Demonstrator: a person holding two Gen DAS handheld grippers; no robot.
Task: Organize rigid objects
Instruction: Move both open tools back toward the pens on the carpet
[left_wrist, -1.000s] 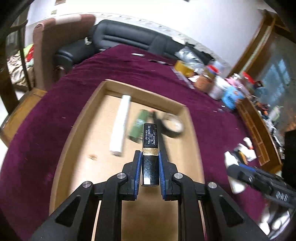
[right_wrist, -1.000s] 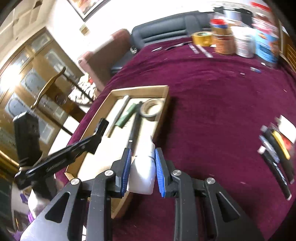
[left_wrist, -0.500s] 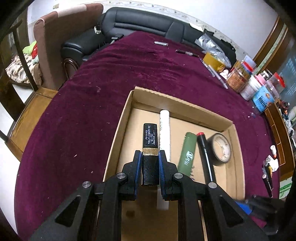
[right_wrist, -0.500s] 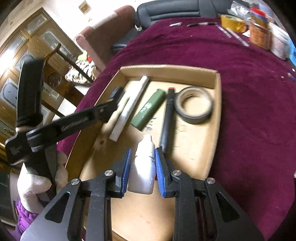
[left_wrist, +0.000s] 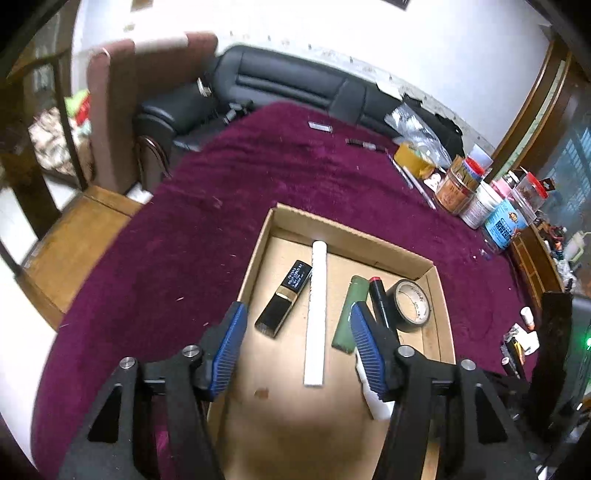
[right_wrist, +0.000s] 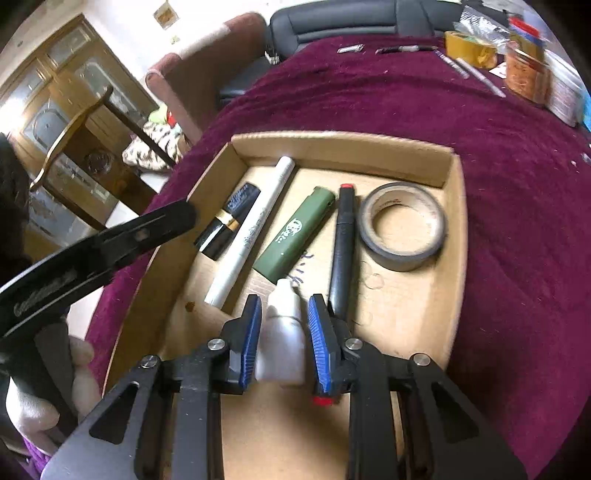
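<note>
**Cardboard tray filling up, a white bottle next to go in**

Cardboard walls of the tray (right_wrist: 343, 146) sit on a dark red cloth (left_wrist: 192, 236), centre of both views. Inside lie a black tube (left_wrist: 284, 303) at the left, a white stick (left_wrist: 317, 310) touching its far end, a green lighter (right_wrist: 295, 236), a black marker (right_wrist: 342, 247) and a roll of tape (right_wrist: 402, 226) at the right.

The left gripper (left_wrist: 295, 347) hangs above the tray's near left part, its jaws opening with nothing between them; the black tube rests free on the tray floor ahead.

The right gripper (right_wrist: 282, 343), bottom centre of its view, is clamped on a small white bottle (right_wrist: 282, 332), nozzle pointing at the lighter's near end.

Risks, as I judge them: the smooth bottle could roll when let go and nudge the lighter or marker crooked. The two tools are close over the same tray, so a careless pull-back could knock one against the other, or catch the near wall and shift the whole tray.
</note>
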